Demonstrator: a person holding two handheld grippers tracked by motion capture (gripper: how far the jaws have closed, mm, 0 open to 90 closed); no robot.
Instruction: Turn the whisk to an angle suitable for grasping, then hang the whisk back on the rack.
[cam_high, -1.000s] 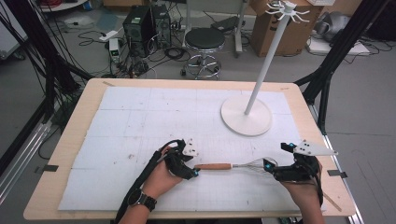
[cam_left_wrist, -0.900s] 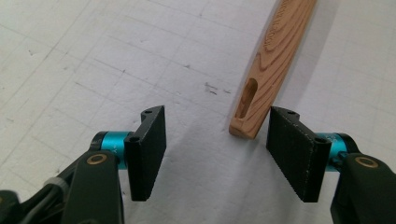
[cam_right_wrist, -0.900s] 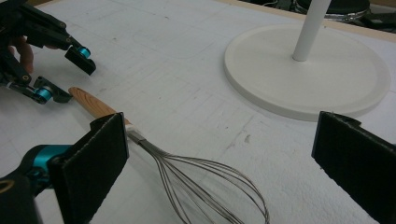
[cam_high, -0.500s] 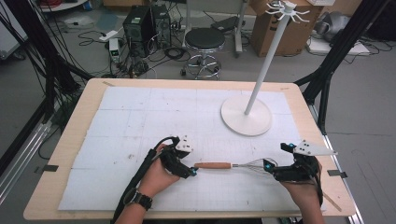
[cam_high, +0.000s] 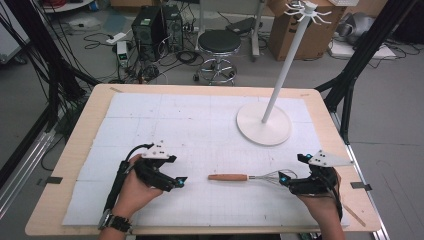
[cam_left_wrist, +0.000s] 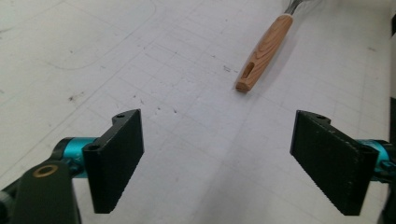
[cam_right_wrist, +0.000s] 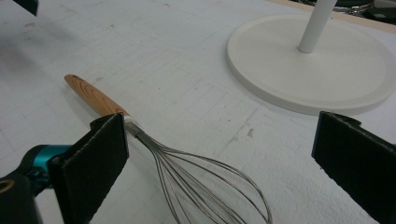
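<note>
Wood-handled wire whisk (cam_high: 247, 176) flat on white mat (cam_high: 200, 125), wire tips cut off in right gripper view. Left gripper (cam_left_wrist: 217, 161) and right gripper (cam_right_wrist: 219, 161) both gaping, empty.

One whisk (cam_high: 250, 177), one stand (cam_high: 264, 122), two grippers.

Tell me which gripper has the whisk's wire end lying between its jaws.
The right gripper: the whisk lies with its wire loops between that gripper's wide-open jaws. The left gripper, also open, sits short of the wooden handle, with bare mat between its jaws.
</note>
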